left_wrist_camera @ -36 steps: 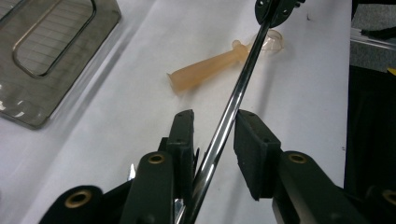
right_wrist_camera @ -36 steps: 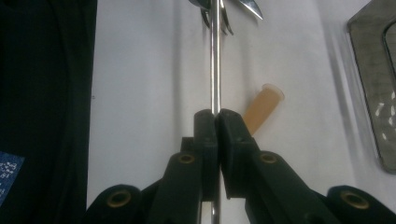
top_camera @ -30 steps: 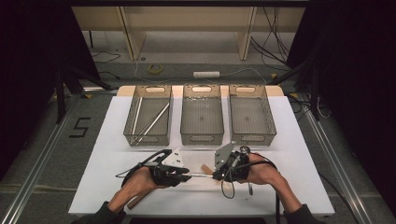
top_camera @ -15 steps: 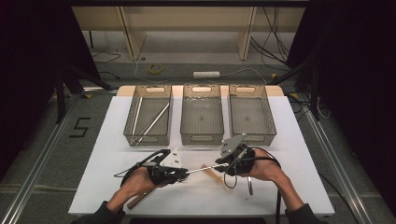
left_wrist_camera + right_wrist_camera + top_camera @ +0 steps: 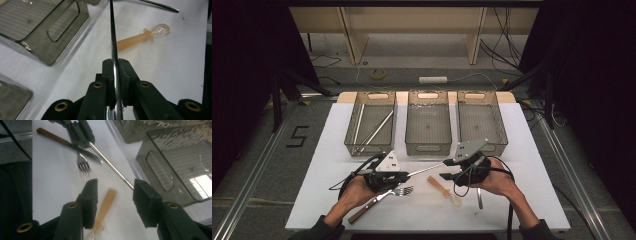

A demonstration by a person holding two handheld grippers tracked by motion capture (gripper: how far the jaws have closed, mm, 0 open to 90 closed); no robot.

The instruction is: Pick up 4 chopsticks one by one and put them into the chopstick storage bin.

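My left gripper (image 5: 404,176) is shut on a thin metal rod (image 5: 427,168), which runs straight out from between its jaws (image 5: 113,45). The rod's free end reaches my right gripper (image 5: 447,170). That gripper's jaws have just been opening and now stand apart (image 5: 115,192). The rod's tip (image 5: 110,166) sits at the inner face of one jaw, not pinched. An orange-handled spoon (image 5: 443,189) lies on the white table below both grippers. A wooden-handled fork (image 5: 399,191) lies under my left hand.
Three smoky plastic bins stand in a row at the back: the left one (image 5: 348,131) holds two metal rods, the middle (image 5: 408,125) and right (image 5: 501,122) look bare. Another metal utensil (image 5: 479,197) lies under my right hand.
The right gripper's jaws have opened off the rod's end and the hand has lifted a little. The left gripper stays clamped on the rod in the same place.
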